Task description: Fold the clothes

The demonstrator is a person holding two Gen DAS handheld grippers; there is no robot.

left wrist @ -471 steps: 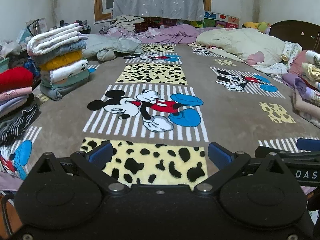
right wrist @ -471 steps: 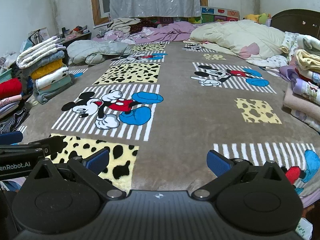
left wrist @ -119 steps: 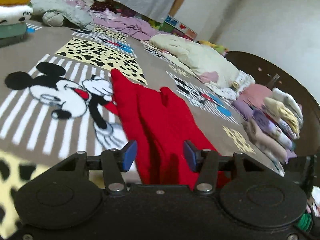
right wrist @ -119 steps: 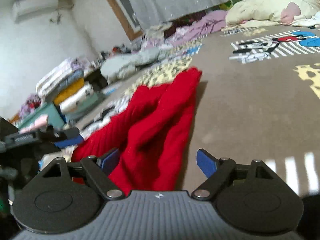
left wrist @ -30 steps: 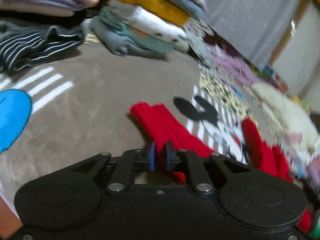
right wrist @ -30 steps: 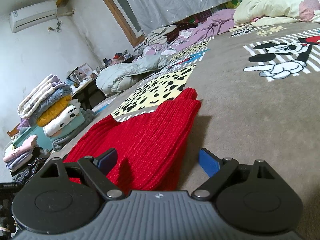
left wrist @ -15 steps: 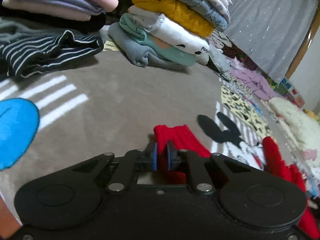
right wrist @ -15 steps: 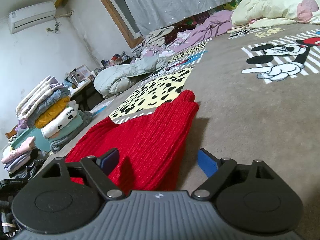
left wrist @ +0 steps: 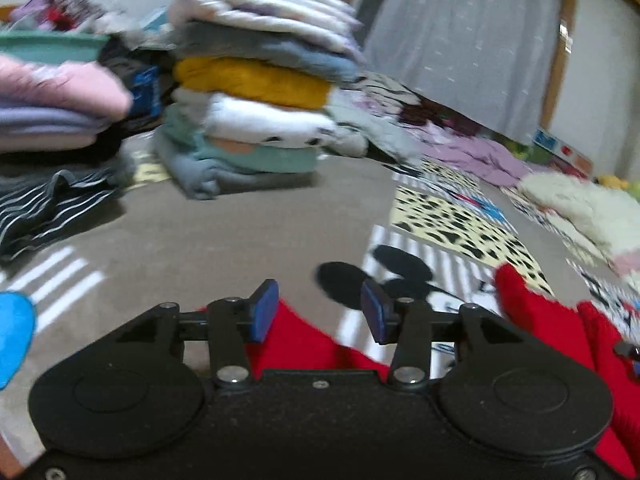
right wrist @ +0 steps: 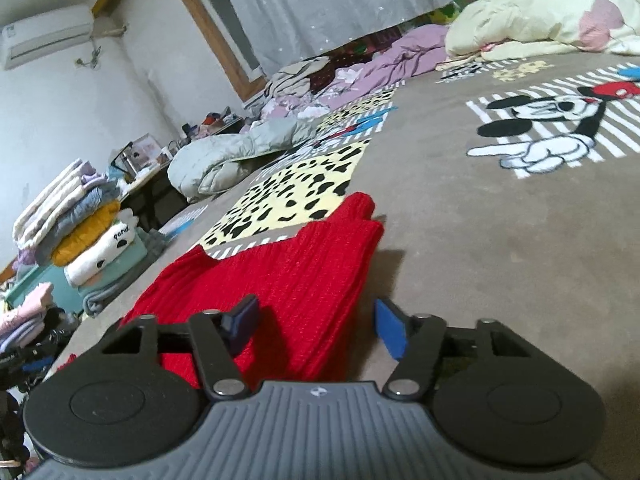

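Red knit sweater [right wrist: 304, 264] lies flat on the cartoon-print blanket [right wrist: 500, 248], ribbed, w/ 1 sleeve end pointing away from the right tool [right wrist: 316, 324]. Right tool sits low over the near edge of the sweater, jaws apart, fabric btwn and under them, nothing gripped. Left tool [left wrist: 318, 310] also has jaws spread w/ red fabric [left wrist: 296, 340] just below and behind its blue pads [left wrist: 262, 310], not pinched; more red shows to its right. Ahead-left of left tool: stack of folded clothes [left wrist: 256, 108], striped garment [left wrist: 48, 204] further left. Left view blurred
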